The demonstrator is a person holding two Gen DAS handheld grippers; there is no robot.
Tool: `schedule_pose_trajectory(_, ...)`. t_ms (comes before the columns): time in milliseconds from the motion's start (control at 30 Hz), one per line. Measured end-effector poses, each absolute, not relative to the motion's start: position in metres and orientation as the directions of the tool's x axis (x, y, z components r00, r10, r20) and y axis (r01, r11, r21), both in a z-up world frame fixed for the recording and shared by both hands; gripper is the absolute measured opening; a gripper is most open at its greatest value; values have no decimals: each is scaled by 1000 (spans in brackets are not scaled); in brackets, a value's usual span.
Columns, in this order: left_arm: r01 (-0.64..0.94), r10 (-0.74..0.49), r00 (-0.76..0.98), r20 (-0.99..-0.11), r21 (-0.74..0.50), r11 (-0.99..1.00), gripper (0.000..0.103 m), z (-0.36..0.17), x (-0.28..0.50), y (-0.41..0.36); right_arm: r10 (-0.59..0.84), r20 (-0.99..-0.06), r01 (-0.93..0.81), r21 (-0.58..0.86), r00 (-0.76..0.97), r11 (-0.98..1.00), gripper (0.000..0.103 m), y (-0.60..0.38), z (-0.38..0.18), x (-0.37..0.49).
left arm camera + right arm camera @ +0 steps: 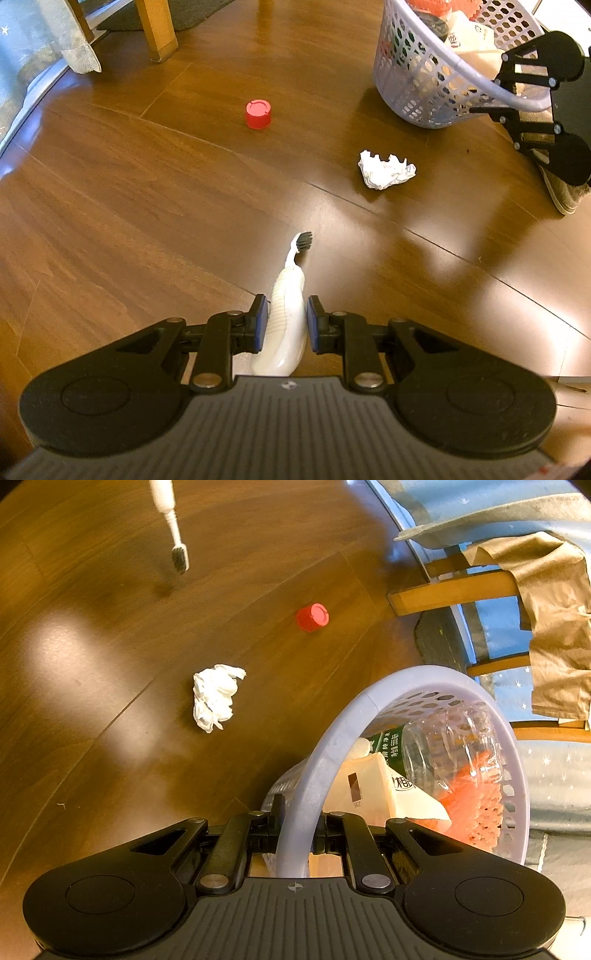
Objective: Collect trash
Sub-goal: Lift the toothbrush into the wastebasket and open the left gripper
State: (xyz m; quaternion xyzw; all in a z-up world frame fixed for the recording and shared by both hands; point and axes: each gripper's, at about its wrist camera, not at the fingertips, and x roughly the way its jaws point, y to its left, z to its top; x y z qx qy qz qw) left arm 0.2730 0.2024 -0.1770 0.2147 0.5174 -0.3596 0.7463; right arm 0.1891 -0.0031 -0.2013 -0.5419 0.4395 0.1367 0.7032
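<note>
Toothbrush [286,317] handle fills left view; right shows basket [332,746] contents.

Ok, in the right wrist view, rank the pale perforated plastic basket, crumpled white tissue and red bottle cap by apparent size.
1. Pale perforated plastic basket, largest by far, though it is also nearest the camera.
2. Crumpled white tissue.
3. Red bottle cap, smallest, and farthest, so the gap to the tissue is less sure.
</note>
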Motion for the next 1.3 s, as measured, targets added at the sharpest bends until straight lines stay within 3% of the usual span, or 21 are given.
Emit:
schedule_pose_trajectory(333,753,-320,215,-923,-52,656,18,-129,275,197,-263,-775,-685,-631,574,365,7,3,-197,181)
schedule_pose_trajectory(967,849,-461,278,-843,-10,529,18,43,274,113,-244,-788,-709,-615,565,346,3,8,-202,170)
schedule_pose_trajectory(1300,893,-594,207,-777,-97,439,19,35,269,14,-232,-796,-710,-604,559,362,3,3,-199,170)
